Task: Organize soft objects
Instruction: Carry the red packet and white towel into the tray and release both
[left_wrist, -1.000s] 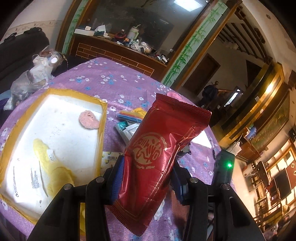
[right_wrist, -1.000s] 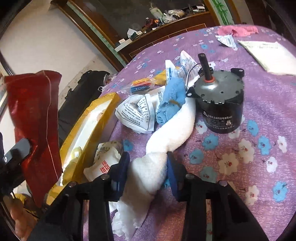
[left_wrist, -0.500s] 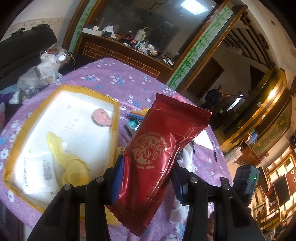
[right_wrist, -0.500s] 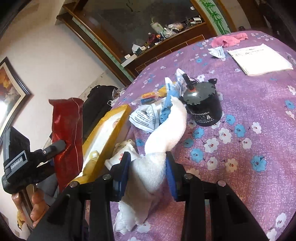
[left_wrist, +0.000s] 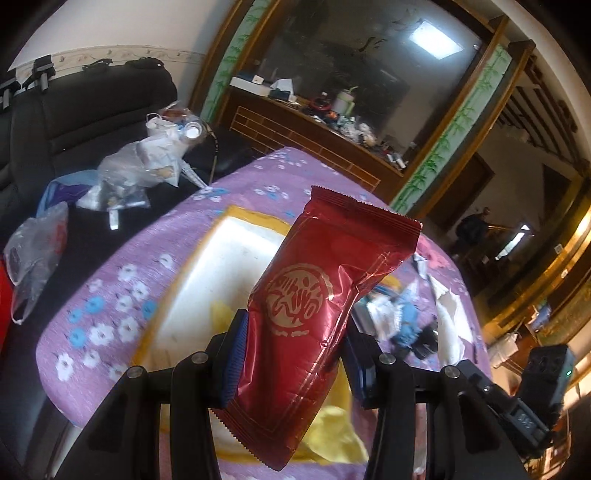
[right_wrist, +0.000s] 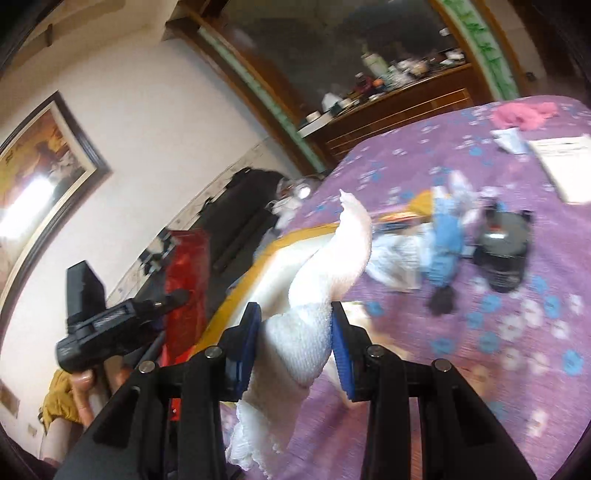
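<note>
My left gripper (left_wrist: 293, 360) is shut on a red foil packet (left_wrist: 314, 306) with a gold emblem, held upright above the yellow-rimmed white tray (left_wrist: 225, 266). A white towel (right_wrist: 325, 273) is clamped in my right gripper (right_wrist: 295, 343); its free end curls up above the tray's edge (right_wrist: 255, 273), clear of the purple flowered cloth (right_wrist: 517, 332). In the right wrist view the left gripper (right_wrist: 173, 299) and its red packet (right_wrist: 186, 273) show at the left, held by a hand (right_wrist: 83, 384). Yellow material (left_wrist: 332, 432) lies in the tray under the packet.
A blue cloth (right_wrist: 445, 240), printed paper packets (right_wrist: 395, 258) and a black motor (right_wrist: 506, 258) lie right of the tray. A pink cloth (right_wrist: 521, 114) and a white sheet (right_wrist: 565, 162) sit further back. Plastic bags (left_wrist: 140, 173) rest on a black seat beyond the table's left edge.
The right gripper has lifted the white towel off the table and carried it left, towards the tray. The left gripper with the red packet has drawn back, so the tray looks further off.
</note>
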